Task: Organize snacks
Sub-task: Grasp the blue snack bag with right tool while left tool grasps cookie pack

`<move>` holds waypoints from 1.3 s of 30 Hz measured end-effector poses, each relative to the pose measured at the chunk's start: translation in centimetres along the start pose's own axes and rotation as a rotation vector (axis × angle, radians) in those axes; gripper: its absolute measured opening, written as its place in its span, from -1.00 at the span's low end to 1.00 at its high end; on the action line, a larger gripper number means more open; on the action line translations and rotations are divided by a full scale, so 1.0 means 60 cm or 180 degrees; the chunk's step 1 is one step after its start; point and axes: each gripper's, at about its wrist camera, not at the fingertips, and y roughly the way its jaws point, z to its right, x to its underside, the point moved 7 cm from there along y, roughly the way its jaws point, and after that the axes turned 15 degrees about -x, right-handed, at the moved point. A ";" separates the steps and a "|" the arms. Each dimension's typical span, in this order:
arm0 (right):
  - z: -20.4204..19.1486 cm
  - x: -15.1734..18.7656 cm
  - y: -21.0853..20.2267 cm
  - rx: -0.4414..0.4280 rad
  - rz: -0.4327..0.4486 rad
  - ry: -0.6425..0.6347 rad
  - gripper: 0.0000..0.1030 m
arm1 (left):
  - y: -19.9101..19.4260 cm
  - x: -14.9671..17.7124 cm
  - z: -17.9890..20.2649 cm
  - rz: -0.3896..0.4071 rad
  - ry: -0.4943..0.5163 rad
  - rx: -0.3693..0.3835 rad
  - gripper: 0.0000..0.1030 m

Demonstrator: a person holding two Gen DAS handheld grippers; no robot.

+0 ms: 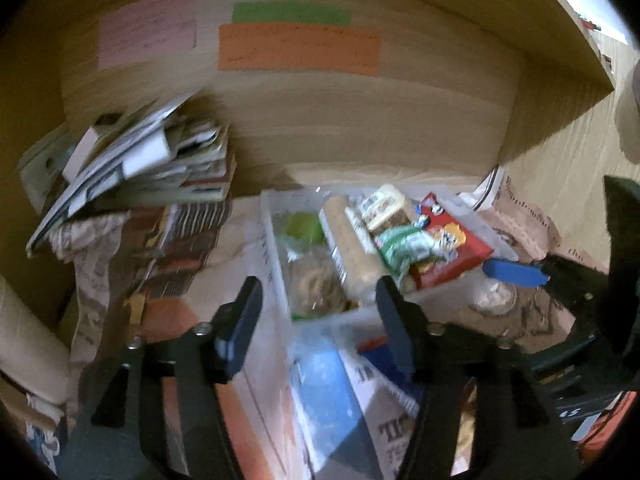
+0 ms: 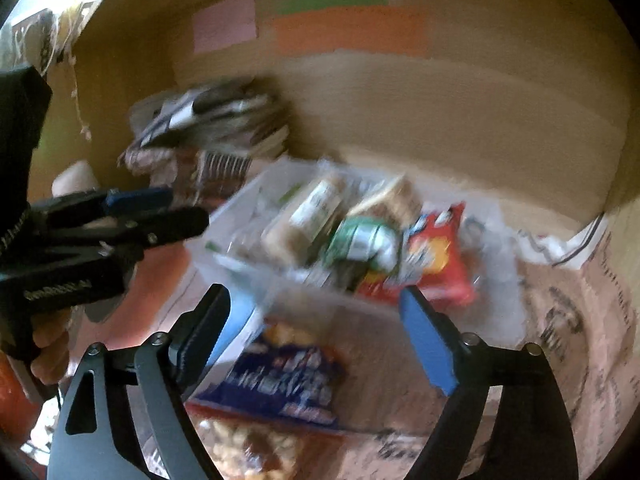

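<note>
A clear plastic bin (image 1: 276,240) (image 2: 224,252) stands on the paper-covered surface under a wooden shelf. It holds snacks: a long beige cracker roll (image 1: 352,248), a green packet (image 1: 400,244) (image 2: 360,240), a red chip bag (image 1: 452,248) (image 2: 436,256) and a round cookie pack (image 1: 316,284). My left gripper (image 1: 320,300) is open and empty, its jaws astride the bin's near left corner. My right gripper (image 2: 316,320) is open and empty just before the bin's front wall. A blue snack bag (image 2: 288,384) and a nut pack (image 2: 248,448) lie below it. The left gripper also shows in the right wrist view (image 2: 160,208).
A stack of magazines and papers (image 1: 132,164) (image 2: 212,120) sits at the back left. Coloured notes (image 1: 300,48) hang on the wooden back wall. A cardboard roll (image 1: 24,344) lies at the left. Newspaper sheets (image 2: 568,312) cover the surface.
</note>
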 end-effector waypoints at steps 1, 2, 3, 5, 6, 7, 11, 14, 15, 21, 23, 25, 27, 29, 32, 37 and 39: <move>-0.003 0.012 0.012 -0.0023 -0.0084 0.0015 0.64 | -0.002 0.009 -0.004 -0.0032 -0.0021 0.0000 0.23; -0.005 0.021 0.015 -0.0035 -0.0134 0.0027 0.64 | -0.004 0.018 -0.008 -0.0063 -0.0035 0.0001 0.24; -0.007 0.032 0.025 -0.0046 -0.0207 0.0037 0.64 | -0.003 0.026 -0.012 -0.0099 -0.0046 -0.0005 0.25; -0.008 0.047 0.040 -0.0047 -0.0317 0.0051 0.64 | 0.000 0.042 -0.018 -0.0165 -0.0059 -0.0027 0.27; -0.007 0.054 0.045 -0.0040 -0.0372 0.0054 0.64 | 0.000 0.049 -0.020 -0.0192 -0.0062 -0.0034 0.27; -0.008 0.059 0.051 -0.0045 -0.0418 0.0063 0.64 | 0.000 0.057 -0.022 -0.0216 -0.0062 -0.0042 0.28; 0.002 0.080 0.065 -0.0114 -0.0592 0.0179 0.60 | -0.002 0.075 -0.018 -0.0260 -0.0044 -0.0054 0.29; 0.007 0.084 0.059 -0.0143 -0.0552 0.0238 0.50 | -0.005 0.087 -0.007 -0.0286 -0.0015 -0.0013 0.32; 0.008 0.085 0.053 -0.0117 -0.0512 0.0238 0.48 | -0.006 0.090 -0.002 -0.0298 -0.0004 -0.0005 0.33; 0.013 0.081 0.005 -0.0039 -0.0262 0.0259 0.19 | -0.015 0.105 0.032 -0.0373 0.0046 0.0130 0.33; 0.018 0.081 -0.014 -0.0028 -0.0192 0.0287 0.02 | -0.020 0.110 0.048 -0.0404 0.0060 0.0202 0.34; 0.027 0.087 -0.030 -0.0029 -0.0135 0.0348 -0.19 | -0.024 0.117 0.068 -0.0438 0.0101 0.0267 0.34; 0.038 0.095 -0.042 -0.0045 -0.0104 0.0424 -0.40 | -0.029 0.125 0.087 -0.0466 0.0147 0.0323 0.35; 0.049 0.101 -0.054 -0.0038 -0.0047 0.0511 -0.41 | -0.033 0.133 0.110 -0.0503 0.0198 0.0386 0.37; 0.067 0.116 -0.070 0.0045 -0.0017 0.0587 -0.42 | -0.040 0.144 0.142 -0.0550 0.0260 0.0463 0.43; 0.088 0.135 -0.101 0.0217 0.0018 0.0562 -0.42 | -0.049 0.158 0.190 -0.0600 0.0315 0.0557 0.61; 0.096 0.139 -0.116 0.0359 0.0011 0.0520 -0.42 | -0.050 0.165 0.206 -0.0590 0.0391 0.0541 0.65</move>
